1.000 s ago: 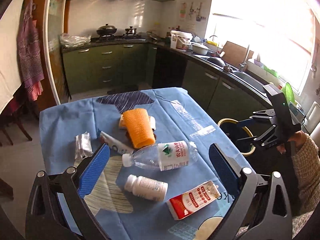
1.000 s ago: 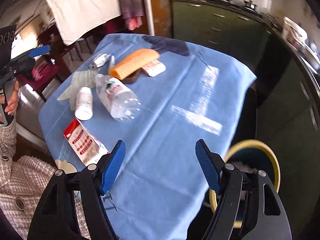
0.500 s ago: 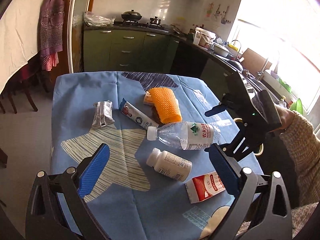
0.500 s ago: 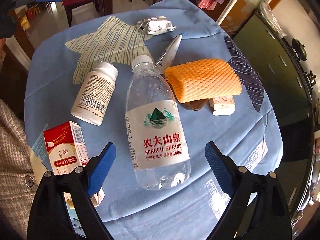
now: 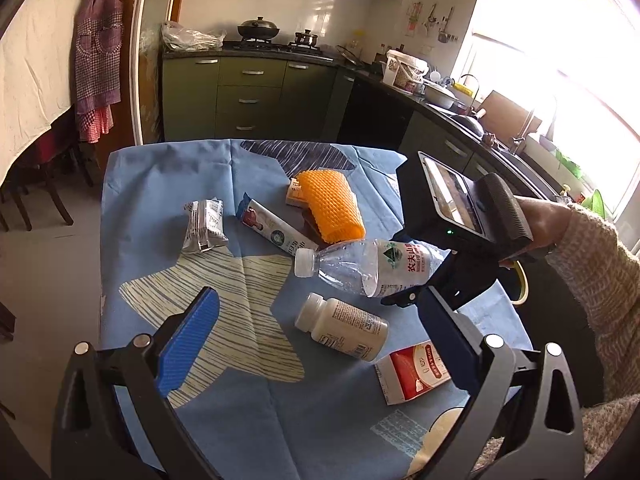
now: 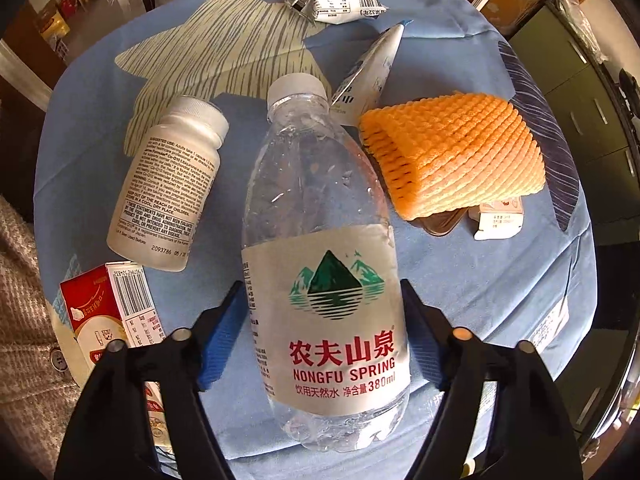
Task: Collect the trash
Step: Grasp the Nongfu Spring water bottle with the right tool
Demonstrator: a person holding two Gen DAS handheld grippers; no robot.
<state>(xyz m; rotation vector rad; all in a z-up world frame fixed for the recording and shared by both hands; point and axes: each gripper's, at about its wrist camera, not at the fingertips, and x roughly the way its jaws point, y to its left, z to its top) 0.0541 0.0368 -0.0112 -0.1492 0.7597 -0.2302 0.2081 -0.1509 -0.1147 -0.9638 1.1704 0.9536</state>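
Note:
A clear water bottle (image 6: pixel 320 208) with a white cap lies on the blue tablecloth (image 6: pixel 460 272). My right gripper (image 6: pixel 322 292) points down over it. Its jaws are closing, and the blue pads stand close against both sides of the label; no dent shows. In the left wrist view the same bottle (image 5: pixel 368 268) lies mid-table under the hand-held right gripper body (image 5: pixel 460 208). My left gripper (image 5: pixel 320 308) hovers open above the near part of the table with nothing between its pads. A white pill bottle (image 5: pixel 342 332) and a red-and-white carton (image 5: pixel 412 372) lie near it.
An orange foam net (image 5: pixel 332 208) covers a small carton (image 5: pixel 295 196) behind the bottle. A long snack wrapper (image 5: pixel 272 228) and a silver packet (image 5: pixel 204 226) lie to the left. A yellow bin rim (image 5: pixel 520 280) shows past the table's right edge. Green kitchen cabinets (image 5: pixel 248 100) stand behind.
My right gripper swung in from beside the table, came down over the water bottle, and its jaws narrowed around it. The left gripper dropped a little early on, then held still.

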